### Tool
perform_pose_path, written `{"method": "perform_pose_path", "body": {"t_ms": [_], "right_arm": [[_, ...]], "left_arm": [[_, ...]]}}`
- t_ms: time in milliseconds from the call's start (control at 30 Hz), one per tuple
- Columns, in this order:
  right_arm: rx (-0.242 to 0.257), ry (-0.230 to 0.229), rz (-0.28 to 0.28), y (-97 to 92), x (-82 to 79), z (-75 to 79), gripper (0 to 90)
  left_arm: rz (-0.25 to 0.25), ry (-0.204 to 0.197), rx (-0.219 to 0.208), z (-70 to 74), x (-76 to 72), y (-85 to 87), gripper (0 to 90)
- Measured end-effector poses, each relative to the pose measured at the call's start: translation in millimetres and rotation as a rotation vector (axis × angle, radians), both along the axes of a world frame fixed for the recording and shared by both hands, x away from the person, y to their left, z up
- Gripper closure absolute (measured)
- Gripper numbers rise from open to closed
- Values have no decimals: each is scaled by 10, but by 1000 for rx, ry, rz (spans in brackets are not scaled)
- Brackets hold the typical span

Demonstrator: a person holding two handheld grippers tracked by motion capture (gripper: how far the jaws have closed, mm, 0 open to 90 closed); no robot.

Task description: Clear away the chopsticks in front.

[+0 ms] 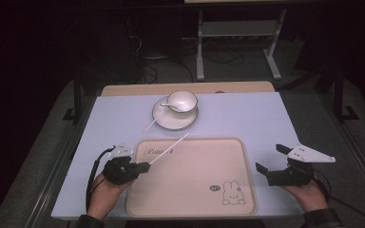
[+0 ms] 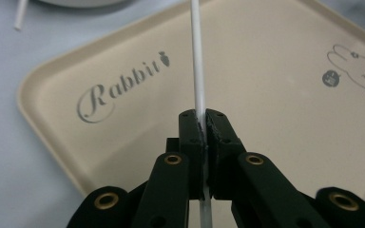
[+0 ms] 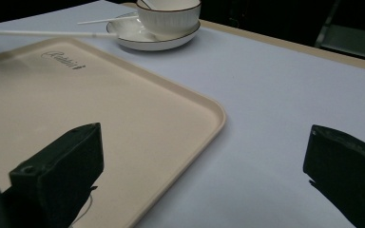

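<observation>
Chopstick (image 2: 198, 71): thin white stick, clamped between the jaws of my left gripper (image 1: 145, 166); they are almost fully closed on its near end.
Axis: it runs straight ahead from my jaws, over the corner of the beige tray (image 1: 247, 190), toward the saucer (image 1: 164, 121).
Second chopstick (image 1: 153, 122): leaning on that saucer, beyond my tip.
Right gripper (image 1: 271, 159): jaws wide apart, holding nothing, well apart from both.
Nearer hand: I judge the left.

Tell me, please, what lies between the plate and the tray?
In the high view, a second white chopstick lies there on the bare table, its far end leaning on the plate. The tray begins just beyond it.
</observation>
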State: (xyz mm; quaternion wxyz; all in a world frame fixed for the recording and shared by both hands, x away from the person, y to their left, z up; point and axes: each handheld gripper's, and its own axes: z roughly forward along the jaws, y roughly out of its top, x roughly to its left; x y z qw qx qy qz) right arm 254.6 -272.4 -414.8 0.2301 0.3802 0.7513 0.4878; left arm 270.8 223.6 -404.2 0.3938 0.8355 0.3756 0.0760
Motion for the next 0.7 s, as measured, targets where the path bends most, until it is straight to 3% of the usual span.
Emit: {"method": "perform_pose_path", "body": {"t_ms": [67,133,400,567,700], "right_arm": [[-3,1,1,2,4,-3,0],[0,0,1,-1,4,0,0],[-5,0,6,9,14,-1,0],[-4,0,4,5,12,0,0],[-8,2,7,10,14,-4,0]], "left_arm": [[-5,1,12,-20,1,-23,858],[-16,3,59,-81,8,-88,858],[-20,6,119,-192,58,-161,854],[-25,54,173,-284,86,-190,850],[-25,57,171,-294,90,-189,848]]}}
